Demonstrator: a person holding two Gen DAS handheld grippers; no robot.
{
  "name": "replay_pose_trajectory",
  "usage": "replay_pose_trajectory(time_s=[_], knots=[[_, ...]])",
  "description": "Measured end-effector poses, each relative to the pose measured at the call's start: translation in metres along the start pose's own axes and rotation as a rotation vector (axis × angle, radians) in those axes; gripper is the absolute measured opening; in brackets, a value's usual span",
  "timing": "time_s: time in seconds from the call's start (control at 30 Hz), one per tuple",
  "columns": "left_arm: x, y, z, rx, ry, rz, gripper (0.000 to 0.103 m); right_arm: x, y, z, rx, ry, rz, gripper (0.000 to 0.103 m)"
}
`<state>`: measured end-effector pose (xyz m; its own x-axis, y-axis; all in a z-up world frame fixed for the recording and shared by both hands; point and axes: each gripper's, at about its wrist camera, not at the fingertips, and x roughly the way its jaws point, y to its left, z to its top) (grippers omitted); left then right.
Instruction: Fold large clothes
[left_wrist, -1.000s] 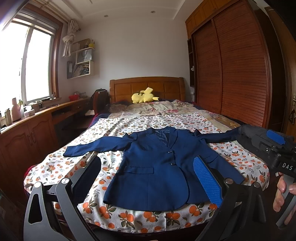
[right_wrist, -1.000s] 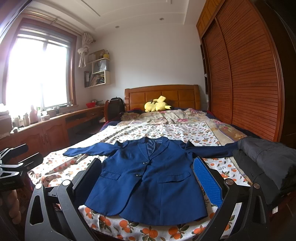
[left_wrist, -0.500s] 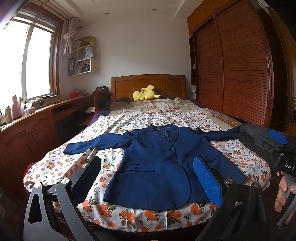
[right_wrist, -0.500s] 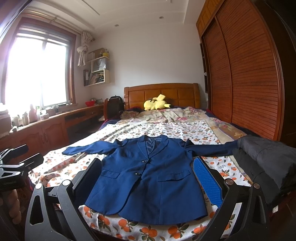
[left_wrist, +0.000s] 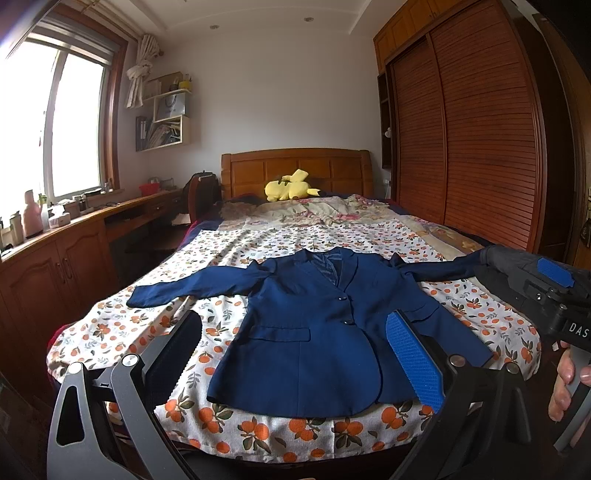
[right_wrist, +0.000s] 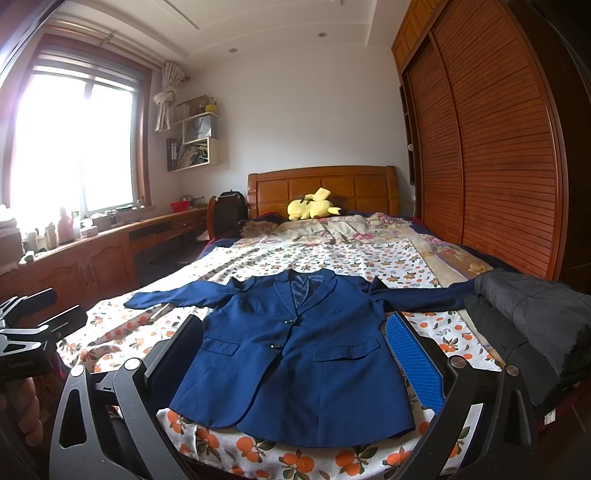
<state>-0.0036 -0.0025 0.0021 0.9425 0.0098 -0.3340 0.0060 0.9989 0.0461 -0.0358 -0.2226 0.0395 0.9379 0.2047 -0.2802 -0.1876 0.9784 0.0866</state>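
A navy blue blazer (left_wrist: 314, 332) (right_wrist: 295, 354) lies face up and buttoned on the orange-print bedsheet (left_wrist: 140, 325), both sleeves spread out sideways. My left gripper (left_wrist: 291, 354) is open and held over the foot of the bed, apart from the blazer's hem. My right gripper (right_wrist: 295, 354) is open too, above the hem, nothing between its fingers. In the left wrist view the right gripper's body (left_wrist: 550, 295) shows at the right edge with a hand on its handle. The left gripper's body (right_wrist: 29, 332) shows at the left edge of the right wrist view.
A dark grey garment pile (right_wrist: 528, 325) covers the right sleeve's end at the bed's right edge. A yellow plush (left_wrist: 290, 184) lies by the headboard. A wooden desk (left_wrist: 74, 229) runs along the left and a wardrobe (left_wrist: 480, 147) along the right.
Both cameras have tilted upward a little, so the blazer sits lower in each view. The blazer has not moved and both grippers stay open.
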Motion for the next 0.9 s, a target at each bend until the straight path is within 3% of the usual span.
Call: replay_pose_trajectory(time_s=[0.43,0.9], knots=[[0.006,0.004,-0.004,-0.009,0.012,0.01,0.101,0.009,0.0,-0.009,-0.005,0.022,-0.003,0.096],[0.051,0.029,-0.02,-0.034,0.065,0.045,0.101,0.053,0.005,-0.018,-0.03,0.075,0.001,0.096]])
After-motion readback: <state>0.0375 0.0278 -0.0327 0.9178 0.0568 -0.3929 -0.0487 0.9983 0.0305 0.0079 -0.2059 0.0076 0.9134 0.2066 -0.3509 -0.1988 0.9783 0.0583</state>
